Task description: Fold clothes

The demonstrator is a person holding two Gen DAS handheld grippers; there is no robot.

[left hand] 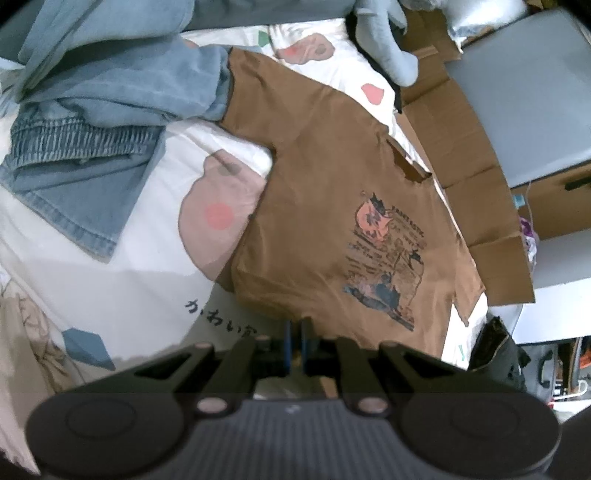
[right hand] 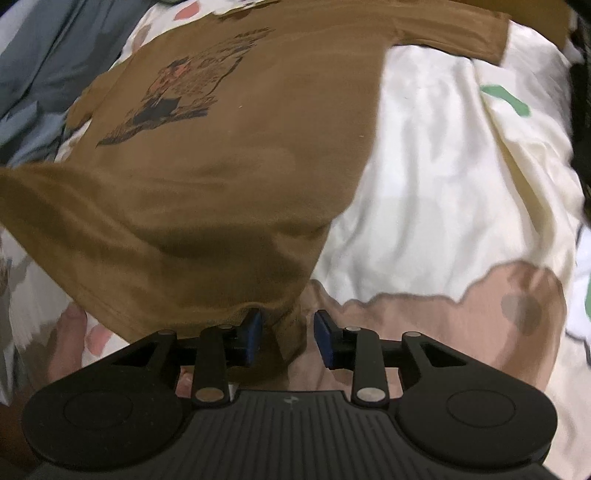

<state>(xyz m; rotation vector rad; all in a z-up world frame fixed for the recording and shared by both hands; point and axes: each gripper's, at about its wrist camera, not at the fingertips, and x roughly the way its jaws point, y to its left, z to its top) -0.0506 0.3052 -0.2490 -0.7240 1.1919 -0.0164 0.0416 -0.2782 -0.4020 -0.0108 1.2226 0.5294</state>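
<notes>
Right gripper (right hand: 288,338) low over the bed, blue pads (right hand: 253,334) spread wide, nothing clamped. Bottom corner of the brown T-shirt (right hand: 229,177) draped right between those pads, hem brushing the left one, cloth bunched and lifted just ahead. A hand (right hand: 70,332) tucked under the hem on the left side. Past the corner, shirt spreading out flat, dark and orange print (right hand: 177,92) face up, one short sleeve (right hand: 454,33) reaching off to the far right. White cartoon bedsheet (right hand: 443,184) bare to the right of the cloth.

Left gripper (left hand: 295,341) pads pressed nearly together, only a sliver between; whether any cloth sits pinched there, cannot tell. Shirt hem (left hand: 332,325) touching just beyond the tips, shirt running up and away across the sheet, print (left hand: 384,258) to the right of centre. Farther left, a rumpled heap of denim clothes (left hand: 92,122), its edge overlapping the shirt's far sleeve. Flattened cardboard (left hand: 476,184) along the shirt's right side, a grey-blue plush limb (left hand: 388,40) hanging in at the top.
</notes>
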